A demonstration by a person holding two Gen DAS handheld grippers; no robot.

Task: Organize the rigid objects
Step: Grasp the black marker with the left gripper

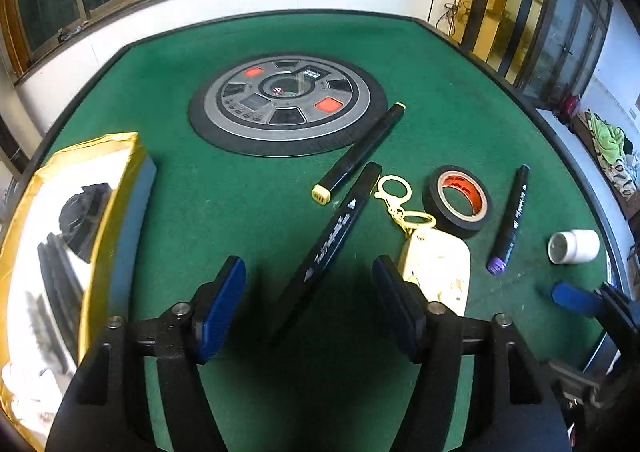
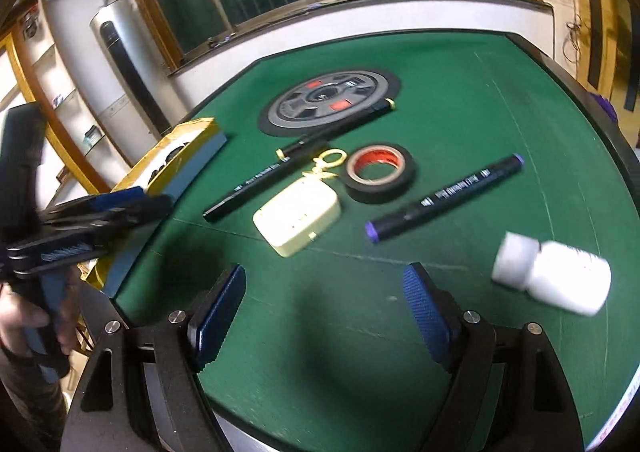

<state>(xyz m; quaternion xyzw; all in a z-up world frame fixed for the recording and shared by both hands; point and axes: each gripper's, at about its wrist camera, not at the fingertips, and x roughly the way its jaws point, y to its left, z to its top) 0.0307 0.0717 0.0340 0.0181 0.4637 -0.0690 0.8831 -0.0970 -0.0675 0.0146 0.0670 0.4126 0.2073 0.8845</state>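
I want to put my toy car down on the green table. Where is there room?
The far right felt past the tape roll and purple-capped marker is bare. So is the near strip by the right gripper. Also bare: between the box and the black marker. The middle, around the cream case, is crowded.

The white bottle [image 2: 552, 278] is smeared by motion blur in the right wrist view, its label unreadable. The left tongs' right finger [image 1: 400, 310] hides the near left corner of the cream case [image 1: 440, 268]. The yellow-rimmed box [image 1: 52, 252] is cut off at the left edge, its contents too glared to tell.
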